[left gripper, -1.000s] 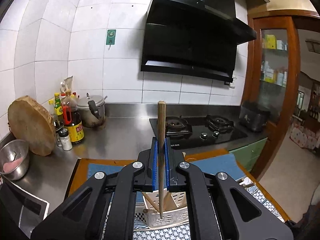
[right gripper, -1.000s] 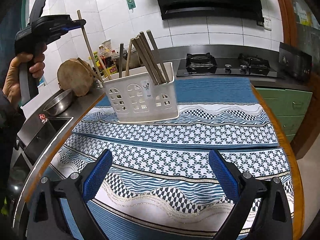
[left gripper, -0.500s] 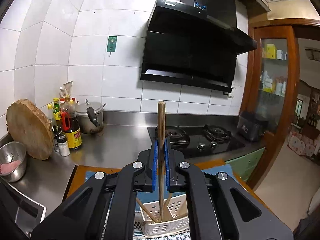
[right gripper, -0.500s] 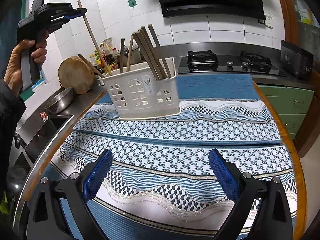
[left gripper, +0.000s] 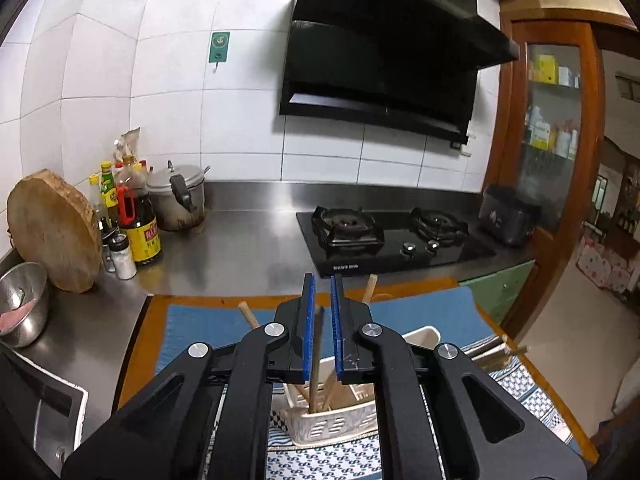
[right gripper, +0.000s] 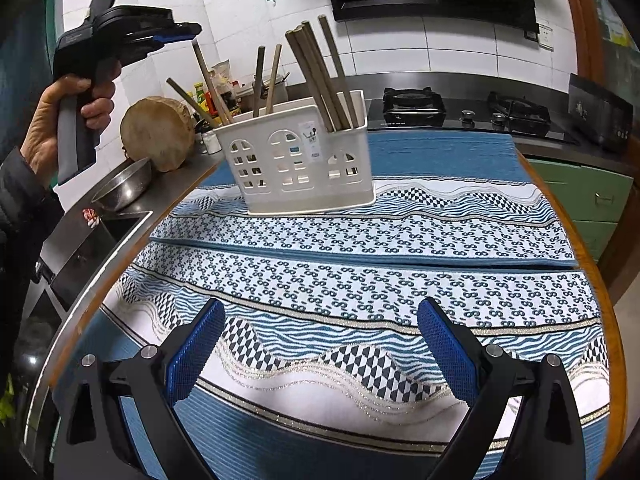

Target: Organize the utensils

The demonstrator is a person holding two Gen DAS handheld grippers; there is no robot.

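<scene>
Letting go, the left gripper point(left gripper: 322, 308) has parted its pads, and the chopstick point(left gripper: 316, 356) it pinched has dropped into the white utensil caddy point(right gripper: 298, 160) directly below. The right gripper point(right gripper: 320, 344) hangs spread wide, well short of the caddy, so another utensil likely comes next.

A round wooden chopping board point(left gripper: 54, 236) leaned against the tiled wall beside sauce bottles point(left gripper: 138, 222) and a pressure cooker point(left gripper: 178, 196) (lid on), near the black gas hob point(left gripper: 392, 244).
</scene>
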